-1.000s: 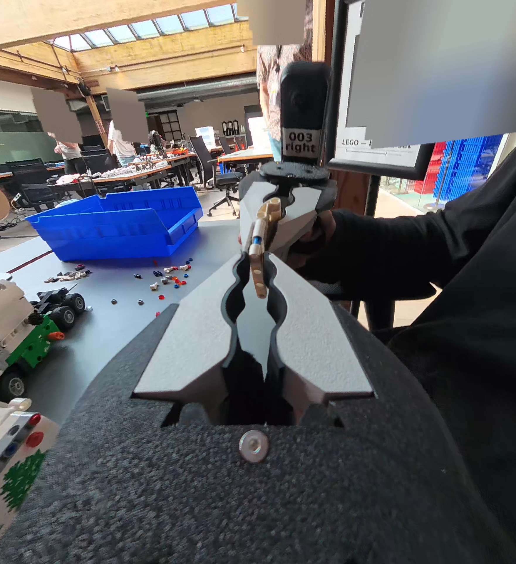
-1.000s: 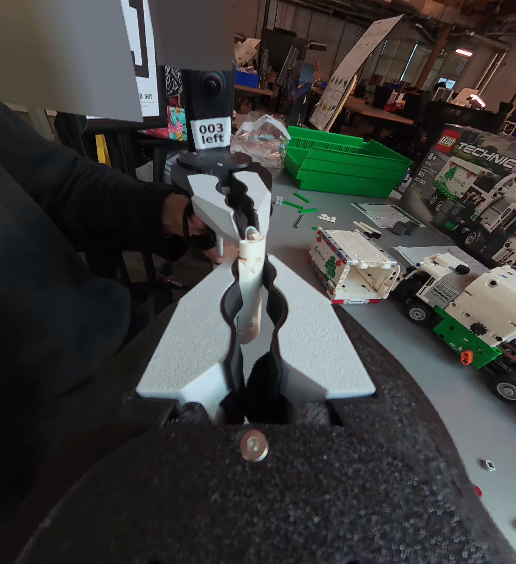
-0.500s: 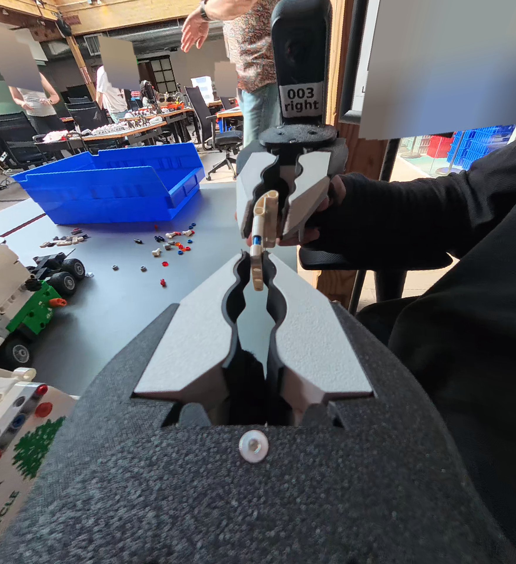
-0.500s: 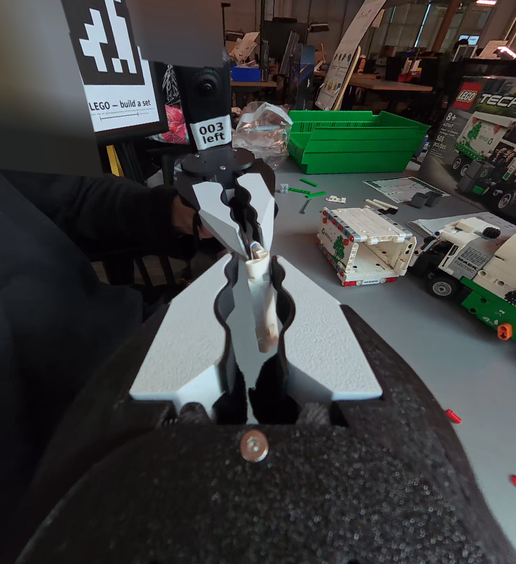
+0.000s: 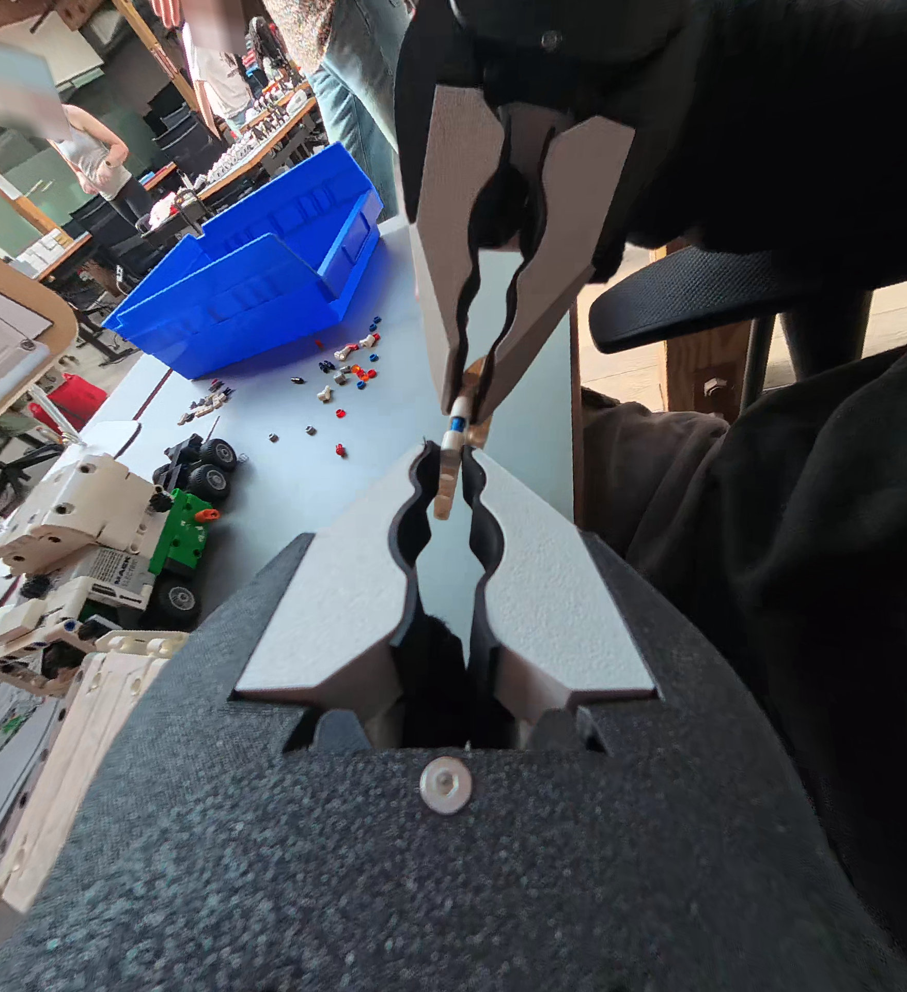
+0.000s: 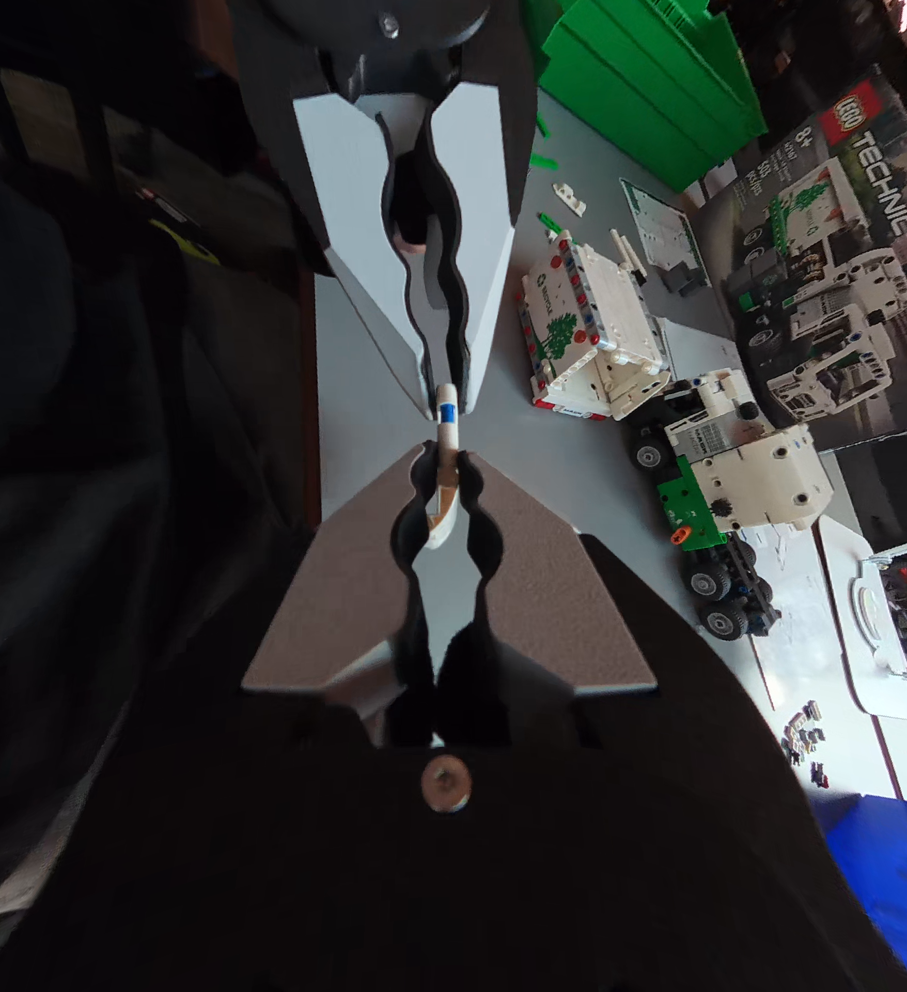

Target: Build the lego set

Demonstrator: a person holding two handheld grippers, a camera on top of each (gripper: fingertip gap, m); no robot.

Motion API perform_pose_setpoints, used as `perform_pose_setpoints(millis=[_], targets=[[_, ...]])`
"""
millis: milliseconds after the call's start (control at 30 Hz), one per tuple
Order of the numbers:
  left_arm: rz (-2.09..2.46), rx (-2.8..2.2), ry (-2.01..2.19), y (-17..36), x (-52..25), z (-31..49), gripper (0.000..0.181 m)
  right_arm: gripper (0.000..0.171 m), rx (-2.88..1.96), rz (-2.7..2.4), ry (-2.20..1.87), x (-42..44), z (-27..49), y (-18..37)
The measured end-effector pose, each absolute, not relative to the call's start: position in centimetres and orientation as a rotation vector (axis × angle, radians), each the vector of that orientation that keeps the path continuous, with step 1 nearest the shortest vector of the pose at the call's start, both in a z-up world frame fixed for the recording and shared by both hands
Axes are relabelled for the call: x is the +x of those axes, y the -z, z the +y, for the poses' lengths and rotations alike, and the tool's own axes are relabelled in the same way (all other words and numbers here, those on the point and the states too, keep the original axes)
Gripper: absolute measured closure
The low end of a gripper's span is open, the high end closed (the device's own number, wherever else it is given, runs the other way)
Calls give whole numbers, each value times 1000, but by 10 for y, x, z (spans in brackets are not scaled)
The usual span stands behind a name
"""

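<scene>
Both tongs have tipped steeply down over the grey table (image 5: 301,483) since half a second ago. Left gripper (image 5: 447,456) pinches the slim tan lego beam (image 5: 445,488); right gripper (image 6: 443,456) nips its mate, joined by a blue pin (image 6: 446,414) — pressing home comes next, I reckon. Only the right view shows the white-and-green lego truck (image 6: 730,472) whole, beside the green bins (image 6: 650,80).

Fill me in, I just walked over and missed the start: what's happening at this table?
A person holds a two-finger gripper in each hand, building a lego set. The left gripper and the right gripper meet tip to tip, each shut on one end of a small white piece with a blue pin, above the table edge. A partly built white-and-green truck and loose parts lie nearby.
</scene>
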State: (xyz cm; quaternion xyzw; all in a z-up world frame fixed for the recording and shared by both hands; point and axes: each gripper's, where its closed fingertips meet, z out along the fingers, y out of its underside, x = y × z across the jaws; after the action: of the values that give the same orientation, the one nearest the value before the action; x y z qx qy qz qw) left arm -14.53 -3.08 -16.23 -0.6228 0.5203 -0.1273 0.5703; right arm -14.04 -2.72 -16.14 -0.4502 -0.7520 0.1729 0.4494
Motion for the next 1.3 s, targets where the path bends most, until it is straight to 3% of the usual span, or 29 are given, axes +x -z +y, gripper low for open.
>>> perform_pose_setpoints(millis=[367,933,1300], targets=[[1375,-1444,56,189,-147,-27,176,166,-1061,-1918,-336,-143,-20,191],[1261,-1540,-32,207,-139,-8,178,166,-1041,-1912,-138,-144,-7,203],[1202,-1453,28,184,-142,-10,172,165,-1018,-1820,-249,-141,-3,186]])
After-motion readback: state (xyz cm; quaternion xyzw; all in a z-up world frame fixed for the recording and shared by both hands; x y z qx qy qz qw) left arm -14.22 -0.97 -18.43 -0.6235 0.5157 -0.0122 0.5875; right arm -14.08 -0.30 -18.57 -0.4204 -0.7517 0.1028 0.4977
